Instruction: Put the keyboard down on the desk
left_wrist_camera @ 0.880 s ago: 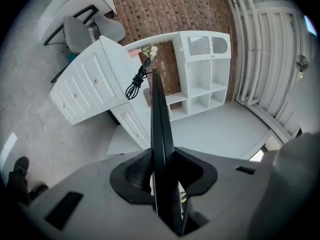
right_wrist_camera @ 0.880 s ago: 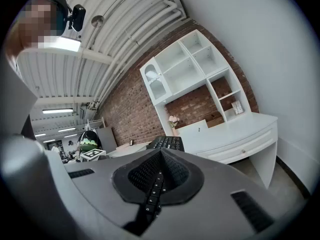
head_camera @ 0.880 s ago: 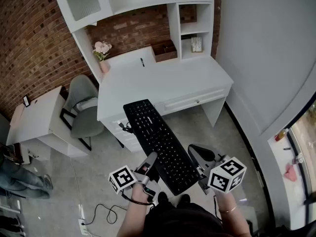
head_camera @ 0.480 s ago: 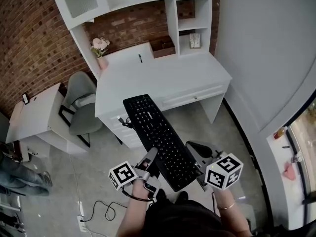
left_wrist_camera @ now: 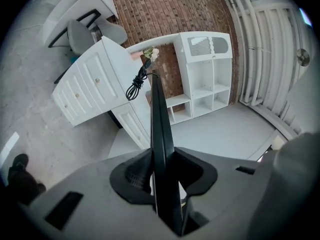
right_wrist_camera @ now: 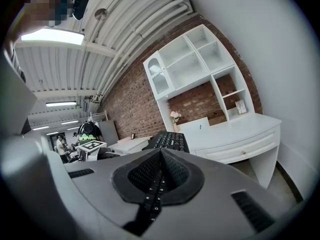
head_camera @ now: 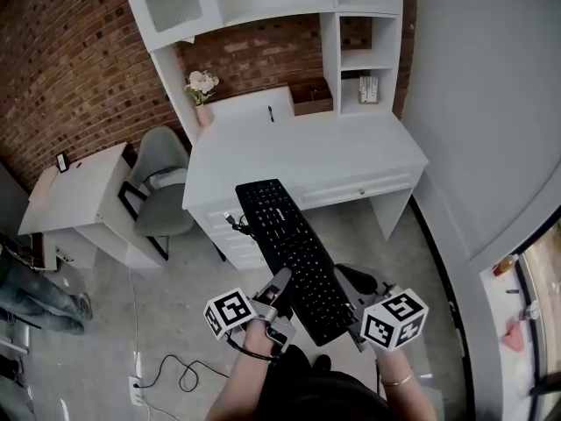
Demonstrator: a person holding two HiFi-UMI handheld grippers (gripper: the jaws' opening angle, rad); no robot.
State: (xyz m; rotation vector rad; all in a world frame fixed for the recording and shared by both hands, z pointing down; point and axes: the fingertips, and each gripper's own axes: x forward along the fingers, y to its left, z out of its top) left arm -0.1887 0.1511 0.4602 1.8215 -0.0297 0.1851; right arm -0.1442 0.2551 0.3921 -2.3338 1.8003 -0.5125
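Note:
A long black keyboard hangs in the air over the floor, keys up, its far end at the front edge of the white desk. My left gripper is shut on its near left edge. In the left gripper view the keyboard runs edge-on between the jaws of the left gripper, and its coiled cable dangles at the far end. My right gripper is shut on the near right corner. In the right gripper view the right gripper has the keyboard's key rows between its pads.
A white hutch with shelves stands on the desk against the brick wall, with a vase of flowers beside it. A grey chair and a small white table stand to the left. A cable lies on the floor.
The desk and room have slid slightly right and down in the head view. The keyboard stays gripped at both near corners, its far end still at the desk's front edge.

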